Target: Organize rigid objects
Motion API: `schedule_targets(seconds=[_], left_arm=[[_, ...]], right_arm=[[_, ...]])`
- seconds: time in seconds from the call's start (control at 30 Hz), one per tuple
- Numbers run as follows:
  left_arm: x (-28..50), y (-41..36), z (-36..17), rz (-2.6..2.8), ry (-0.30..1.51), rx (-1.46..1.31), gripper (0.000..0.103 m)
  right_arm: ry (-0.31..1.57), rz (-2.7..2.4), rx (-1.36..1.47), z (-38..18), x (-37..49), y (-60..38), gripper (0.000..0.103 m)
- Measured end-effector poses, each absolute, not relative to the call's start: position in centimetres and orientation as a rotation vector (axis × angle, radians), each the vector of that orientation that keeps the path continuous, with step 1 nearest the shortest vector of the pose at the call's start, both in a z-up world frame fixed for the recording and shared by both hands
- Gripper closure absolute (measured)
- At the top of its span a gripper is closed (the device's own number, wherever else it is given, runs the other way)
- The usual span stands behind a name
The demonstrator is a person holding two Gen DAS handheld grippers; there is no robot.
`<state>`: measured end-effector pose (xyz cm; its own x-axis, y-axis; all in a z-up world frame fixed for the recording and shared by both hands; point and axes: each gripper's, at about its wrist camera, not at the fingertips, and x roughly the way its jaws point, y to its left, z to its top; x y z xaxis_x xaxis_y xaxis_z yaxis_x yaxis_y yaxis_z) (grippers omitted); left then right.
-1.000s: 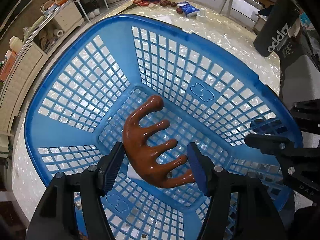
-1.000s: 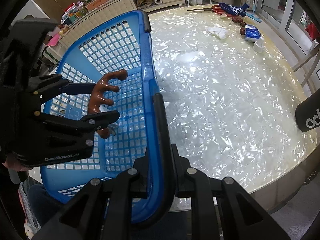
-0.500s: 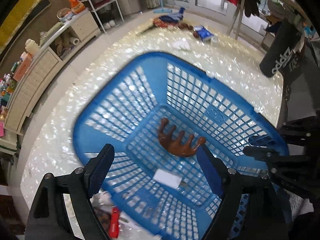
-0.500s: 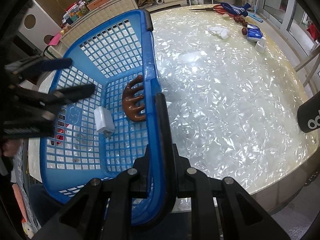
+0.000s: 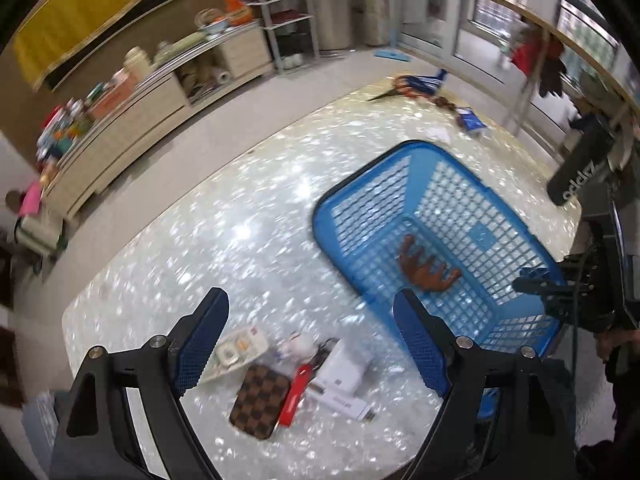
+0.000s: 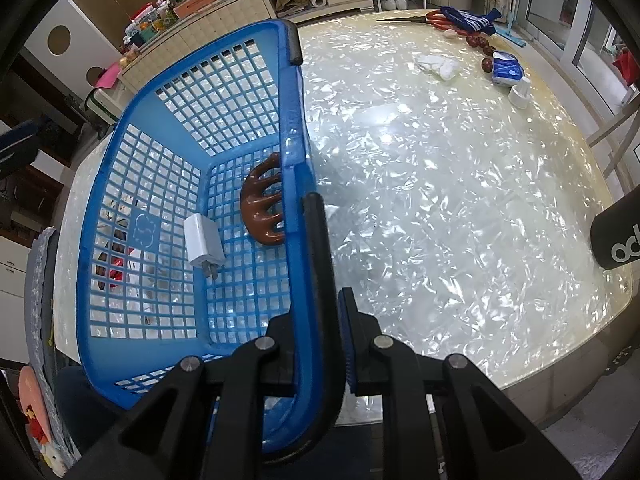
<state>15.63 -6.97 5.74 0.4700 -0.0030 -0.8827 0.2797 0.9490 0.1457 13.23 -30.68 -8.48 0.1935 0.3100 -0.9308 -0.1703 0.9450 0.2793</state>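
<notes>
The brown comb [image 5: 426, 266] is seen lying in the blue basket [image 5: 440, 184], beyond and right of the left gripper [image 5: 308, 344], whose jaws are spread wide and empty. The basket's rim is clamped by the right gripper [image 6: 316, 344], with the comb ahead, just left of its fingers.

bright daylight glares off the table [image 6: 440, 200]; left view motion-blurred (fisheye-bent edges).

Both grippers are matte black plastic linkages with angular arms joined by round silver screws. The left gripper [image 5: 308, 344] carries blue pads [image 5: 202, 344] with a fine dotted grip texture. The right gripper [image 6: 316, 344] shows the same blue textured lining along one finger's inner edge
</notes>
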Motion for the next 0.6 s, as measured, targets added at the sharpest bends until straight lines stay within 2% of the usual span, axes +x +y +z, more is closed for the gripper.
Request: schedule_targets(seconds=[0.6], left_arm=[[11.5, 4.1, -1.7, -0.056, 1.22, 0.239, 0.016]], right_arm=[[1.348, 0.332, 0.106, -8.6, 13.2, -30.1, 0.088]])
